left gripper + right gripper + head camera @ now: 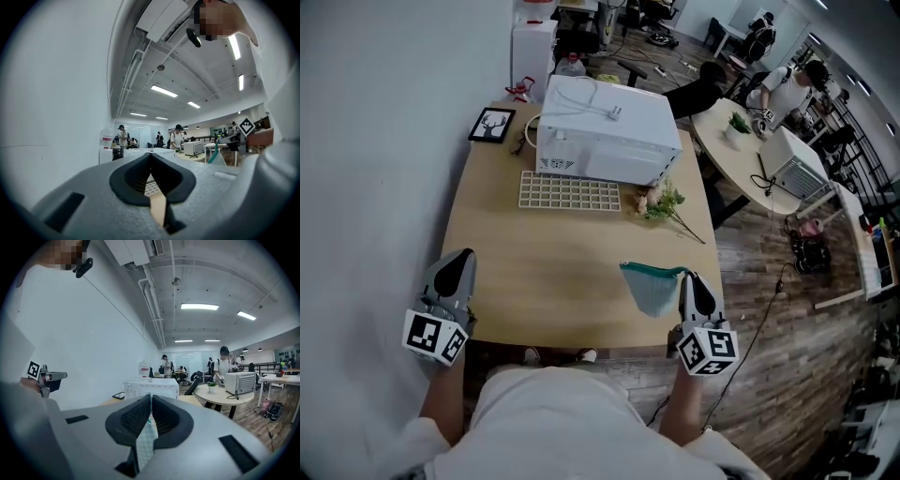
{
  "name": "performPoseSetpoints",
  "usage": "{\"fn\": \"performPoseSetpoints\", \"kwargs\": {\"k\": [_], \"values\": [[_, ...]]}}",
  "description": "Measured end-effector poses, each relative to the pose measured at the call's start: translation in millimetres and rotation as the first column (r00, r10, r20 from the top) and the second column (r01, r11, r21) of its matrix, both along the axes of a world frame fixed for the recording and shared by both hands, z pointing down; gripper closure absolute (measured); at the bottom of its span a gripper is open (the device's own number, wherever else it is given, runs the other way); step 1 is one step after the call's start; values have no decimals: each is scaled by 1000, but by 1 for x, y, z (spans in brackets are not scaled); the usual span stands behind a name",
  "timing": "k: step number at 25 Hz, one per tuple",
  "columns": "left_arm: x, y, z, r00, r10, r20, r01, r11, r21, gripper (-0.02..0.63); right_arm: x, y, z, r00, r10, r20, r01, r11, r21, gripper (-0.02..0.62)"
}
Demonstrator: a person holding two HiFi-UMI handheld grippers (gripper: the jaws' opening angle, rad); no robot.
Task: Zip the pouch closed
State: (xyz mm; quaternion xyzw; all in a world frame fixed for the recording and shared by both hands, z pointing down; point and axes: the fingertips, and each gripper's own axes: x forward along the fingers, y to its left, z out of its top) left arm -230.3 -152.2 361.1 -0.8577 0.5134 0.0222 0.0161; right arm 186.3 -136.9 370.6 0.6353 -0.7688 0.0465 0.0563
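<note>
Right hand-held gripper (150, 401): jaws closed nearly together on a fold of the pouch (145, 441), white checked fabric pinched between the ribbed pads. From the head view, same hand-held gripper (687, 277) at the front right corner of the tabletop (553, 253), gripping the right end of the pouch (652, 287). Teal zip edge along the top, roughly level, pale body hanging below it. Seemingly lifted just clear of the wood, though hard to tell from above; zip open or closed not readable at this size.

Left hand-held gripper (151, 159): jaws fully together, nothing between them, only a strip of tabletop showing through the slit below the tips. Sits at the front left corner (461, 259), well apart from the pouch, pointing level across the tabletop.

Further back: white lattice tray (569, 190) flat near the middle, just in front of a white boxy appliance (605, 136) with a white cable (602, 109) lying on its top. Sprig of flowers (666, 202) right of the tray, beside the appliance's front corner. Small black picture frame (491, 125) at the far left corner, by the wall.
</note>
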Motion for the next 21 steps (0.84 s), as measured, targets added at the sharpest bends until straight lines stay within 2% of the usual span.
{"fn": "performPoseSetpoints", "kwargs": {"k": [21], "values": [[6,-16,28,995,89,-34,-90,995,-41,592,-29,-4,5,1000,17,-22,-17,1000,4,575]]}}
